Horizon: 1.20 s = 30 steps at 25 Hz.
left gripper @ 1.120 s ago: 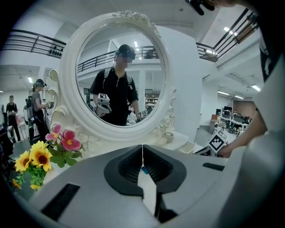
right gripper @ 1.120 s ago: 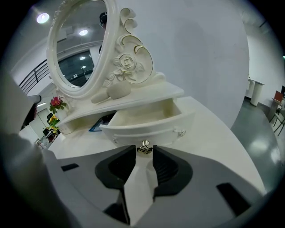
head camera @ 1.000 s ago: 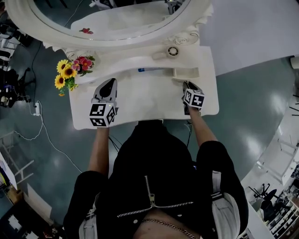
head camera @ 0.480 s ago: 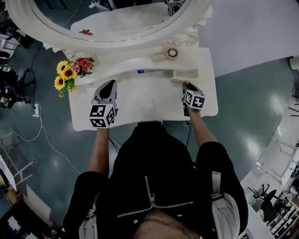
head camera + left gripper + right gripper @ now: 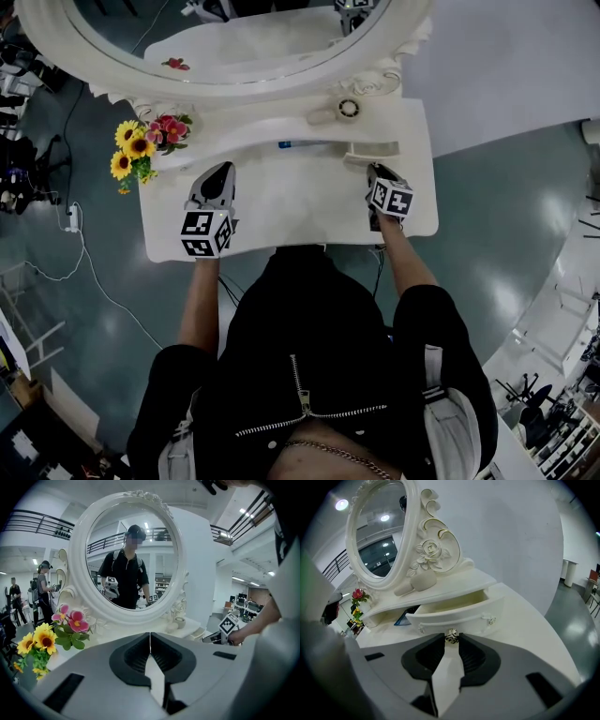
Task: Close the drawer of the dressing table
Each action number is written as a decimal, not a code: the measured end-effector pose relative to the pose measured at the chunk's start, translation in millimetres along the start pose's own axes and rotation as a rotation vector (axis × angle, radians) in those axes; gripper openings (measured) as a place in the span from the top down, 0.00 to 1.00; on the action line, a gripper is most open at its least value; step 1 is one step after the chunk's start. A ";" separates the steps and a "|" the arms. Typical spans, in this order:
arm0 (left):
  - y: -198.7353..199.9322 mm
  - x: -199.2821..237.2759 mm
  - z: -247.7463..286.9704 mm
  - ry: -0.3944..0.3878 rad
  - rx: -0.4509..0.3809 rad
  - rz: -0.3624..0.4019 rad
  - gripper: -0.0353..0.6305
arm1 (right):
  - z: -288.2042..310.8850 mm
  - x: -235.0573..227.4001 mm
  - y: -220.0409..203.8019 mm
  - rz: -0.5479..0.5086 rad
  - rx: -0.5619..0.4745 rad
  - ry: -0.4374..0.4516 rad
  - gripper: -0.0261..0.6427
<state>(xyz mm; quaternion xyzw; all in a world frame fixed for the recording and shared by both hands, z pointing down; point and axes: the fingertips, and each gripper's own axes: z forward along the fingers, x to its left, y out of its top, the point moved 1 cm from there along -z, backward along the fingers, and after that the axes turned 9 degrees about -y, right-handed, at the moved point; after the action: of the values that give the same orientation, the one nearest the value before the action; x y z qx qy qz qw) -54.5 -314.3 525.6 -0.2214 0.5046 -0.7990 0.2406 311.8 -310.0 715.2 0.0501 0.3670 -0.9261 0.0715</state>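
Cream-white all over dressing table [image 5: 281, 202] and drawer [image 5: 454, 613], thin gilt lines edging the carved rose [image 5: 429, 550]; silvery knob [image 5: 451, 637]. Yellow and pink flowers [image 5: 141, 145]. Black-and-white squares on cubes of left gripper [image 5: 222, 169] and right gripper [image 5: 375, 171]. Teal-grey floor [image 5: 497, 216].

- The mirror [image 5: 225, 37] stands at the back of the bench [image 5: 281, 211], behind a raised shelf [image 5: 272, 122].
- The flowers [image 5: 141, 150] stand at the bench's back left corner.
- The drawer [image 5: 372, 150] sticks out from under the shelf's right end.
- The left hand-held gripper [image 5: 220, 171] is over the bench's left part, right of the flowers.
- The right hand-held gripper [image 5: 375, 171] is just before the drawer, jaws on its knob [image 5: 451, 636].
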 end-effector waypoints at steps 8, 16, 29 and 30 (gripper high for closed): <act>-3.9 6.7 -2.9 0.015 0.006 -0.008 0.91 | 11.8 1.1 10.9 0.015 0.000 -0.001 0.81; -5.5 15.3 -2.1 0.030 0.012 -0.017 0.91 | 23.5 1.1 18.5 0.025 0.009 0.000 0.81; -8.0 28.2 2.3 0.042 0.023 -0.030 0.91 | 39.9 2.4 33.7 0.034 -0.003 0.005 0.81; -8.0 28.8 2.9 0.042 0.024 -0.031 0.91 | 40.9 2.5 34.8 0.035 -0.006 0.006 0.81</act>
<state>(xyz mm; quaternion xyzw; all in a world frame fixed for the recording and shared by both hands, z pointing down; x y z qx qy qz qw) -76.7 -330.8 537.2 -0.2093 0.4965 -0.8131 0.2201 313.6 -363.4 721.1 0.0591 0.3692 -0.9234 0.0870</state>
